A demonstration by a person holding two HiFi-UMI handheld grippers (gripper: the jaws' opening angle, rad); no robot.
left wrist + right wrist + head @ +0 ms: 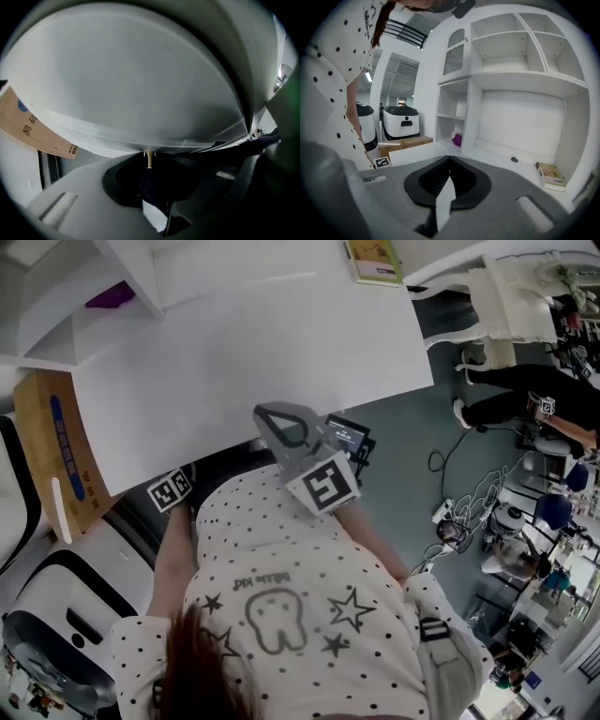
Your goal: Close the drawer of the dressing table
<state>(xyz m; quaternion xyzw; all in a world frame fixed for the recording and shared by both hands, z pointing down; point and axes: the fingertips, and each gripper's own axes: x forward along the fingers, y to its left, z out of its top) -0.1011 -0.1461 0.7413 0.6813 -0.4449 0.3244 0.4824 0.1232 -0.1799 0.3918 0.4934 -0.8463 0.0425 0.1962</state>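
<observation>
We identify the white dressing table top [262,362] as the main bearing surface; a thin book [549,176] lies flat on it near the far right corner, and a small dark round item [514,159] sits on it well apart from the book, close to the back panel. In the open shelf unit [451,117] at the left end of the top, a purple item [457,139] rests on the lowest shelf. On the grey floor [412,456] we see a cardboard box [52,451] beside the table and loose cables [469,498] further off.
</observation>
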